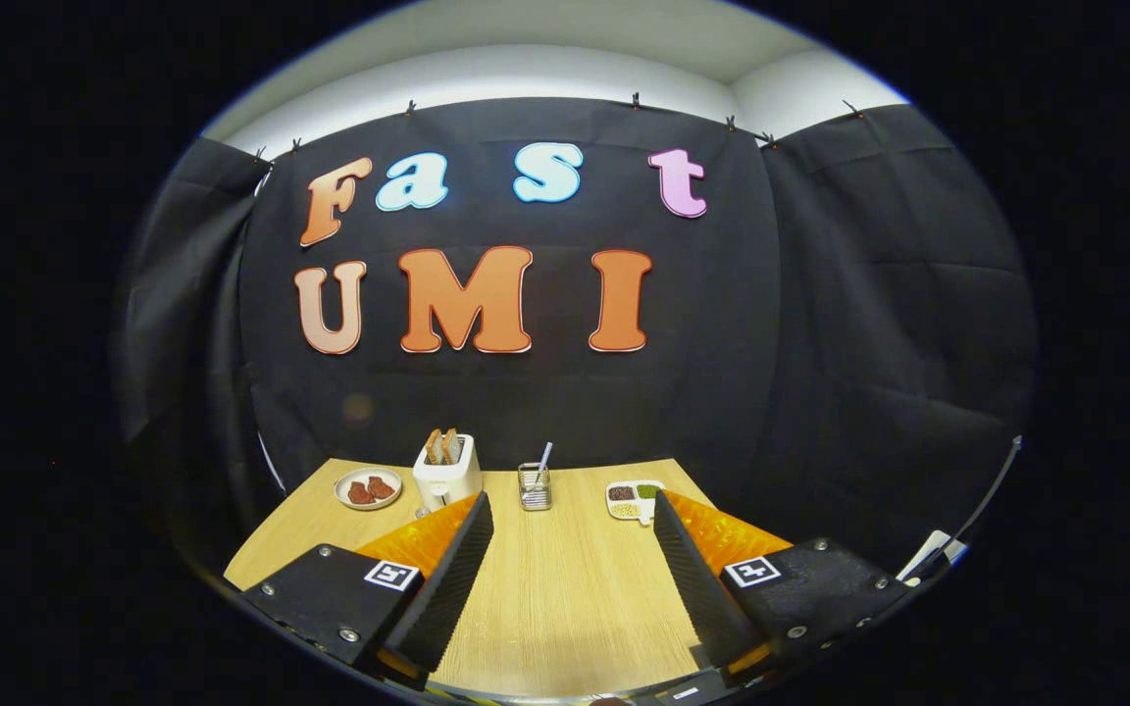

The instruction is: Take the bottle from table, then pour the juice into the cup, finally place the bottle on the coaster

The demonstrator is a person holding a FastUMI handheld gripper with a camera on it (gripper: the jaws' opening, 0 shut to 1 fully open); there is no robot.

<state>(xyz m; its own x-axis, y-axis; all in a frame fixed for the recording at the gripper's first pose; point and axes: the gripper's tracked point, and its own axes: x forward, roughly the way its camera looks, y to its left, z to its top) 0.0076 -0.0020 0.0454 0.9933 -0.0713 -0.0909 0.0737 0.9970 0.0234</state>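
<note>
My gripper (573,510) stands open above the near part of a light wooden table (565,588), its two fingers spread wide with only bare tabletop between them. Beyond the fingertips, near the table's far edge, stands a small clear glass container (534,487) with a straw-like stick in it.
At the table's far edge a white toaster (446,473) holds two bread slices. Left of it lies a small plate (368,488) with reddish-brown food. Right of the glass container sits a white divided dish (634,499) with dark, green and pale fillings. Black cloth walls close in behind.
</note>
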